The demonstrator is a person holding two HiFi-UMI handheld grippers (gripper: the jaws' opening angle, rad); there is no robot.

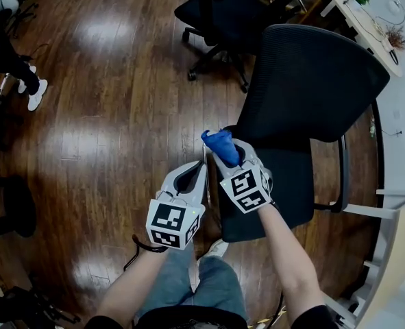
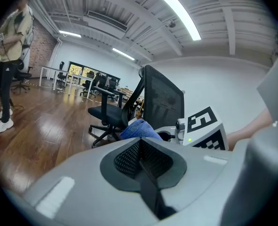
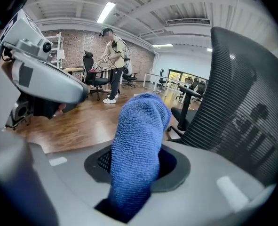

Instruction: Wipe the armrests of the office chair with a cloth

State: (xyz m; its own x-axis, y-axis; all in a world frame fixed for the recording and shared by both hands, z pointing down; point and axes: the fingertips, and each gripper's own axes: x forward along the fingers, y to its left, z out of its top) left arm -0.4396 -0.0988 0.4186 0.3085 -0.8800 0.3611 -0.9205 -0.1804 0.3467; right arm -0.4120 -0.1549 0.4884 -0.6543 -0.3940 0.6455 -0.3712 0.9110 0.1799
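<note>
— Where do your jaws stand?
— My right gripper has its jaws clamped on the blue cloth, whose free end sticks up out of them. My left gripper has its jaws closed together on nothing.
— And the wiping?
— Not begun. The office chair stands just ahead. I'd lay the free end flat on the far armrest and draw it along. The near one I can't make out under my grippers.
— Anything in the way?
— My left gripper crowds the cloth. A second chair and a person stand well apart.
</note>
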